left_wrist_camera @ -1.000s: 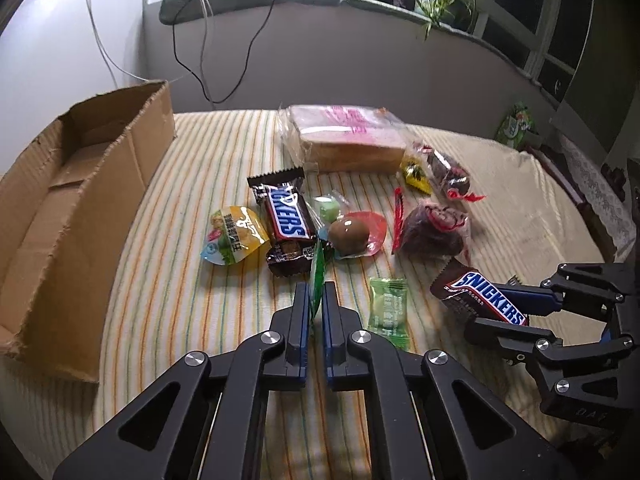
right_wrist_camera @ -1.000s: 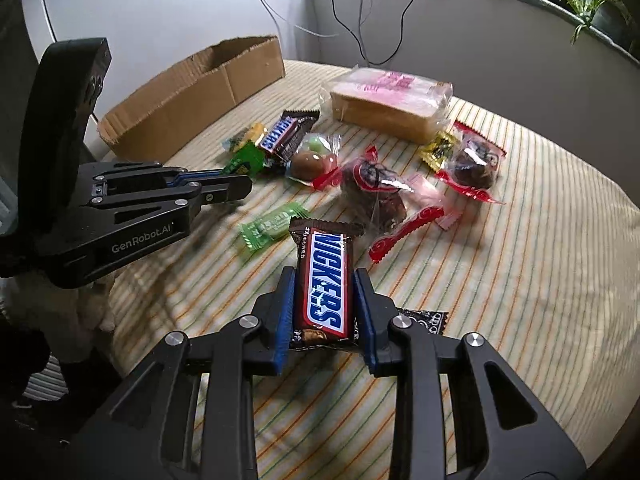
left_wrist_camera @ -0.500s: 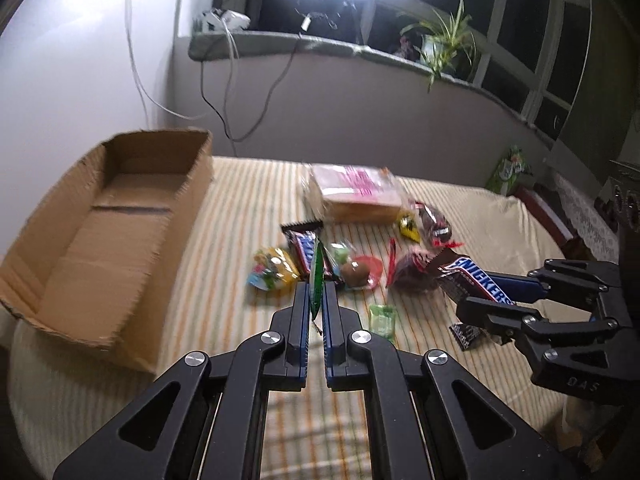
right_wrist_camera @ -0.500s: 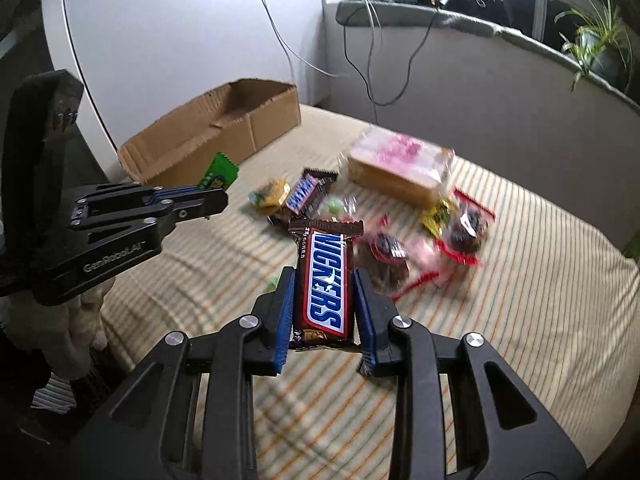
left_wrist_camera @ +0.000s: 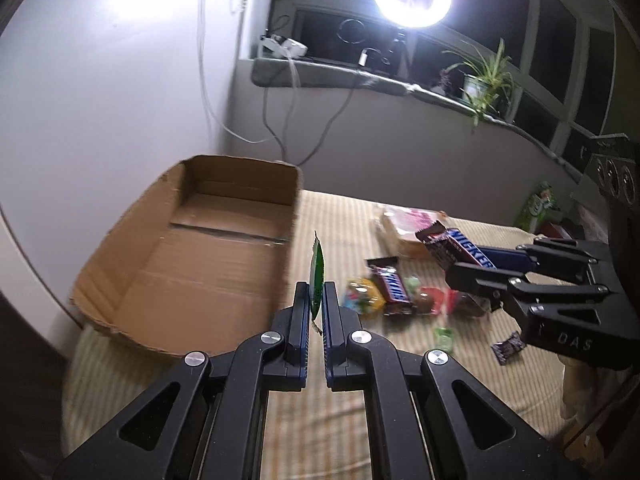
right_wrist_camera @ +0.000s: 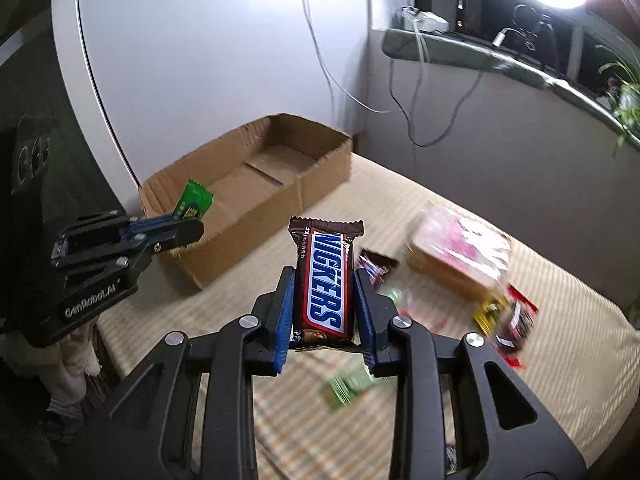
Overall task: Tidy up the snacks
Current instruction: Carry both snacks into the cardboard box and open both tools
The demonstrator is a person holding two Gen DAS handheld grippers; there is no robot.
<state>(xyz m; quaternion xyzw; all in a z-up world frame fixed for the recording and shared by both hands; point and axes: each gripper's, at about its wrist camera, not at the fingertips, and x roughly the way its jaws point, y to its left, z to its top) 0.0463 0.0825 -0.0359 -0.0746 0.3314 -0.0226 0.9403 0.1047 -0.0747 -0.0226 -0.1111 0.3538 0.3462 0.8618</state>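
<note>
Snacks lie in a small heap on the striped tabletop (left_wrist_camera: 344, 216), and two are up in the air. On the left sits an open cardboard box (left_wrist_camera: 208, 248). Just beside its near right corner, the left gripper (left_wrist_camera: 316, 304) has its jaws pinched tight on a thin green candy packet (left_wrist_camera: 317, 268). Next comes the heap: a Snickers bar on the tabletop (left_wrist_camera: 394, 286), a bag of bread (right_wrist_camera: 460, 256) and a loose green candy (left_wrist_camera: 444, 336). On the right, the right gripper (right_wrist_camera: 324, 312) hangs above the tabletop with its jaws squeezing a Snickers bar (right_wrist_camera: 326, 280)
</note>
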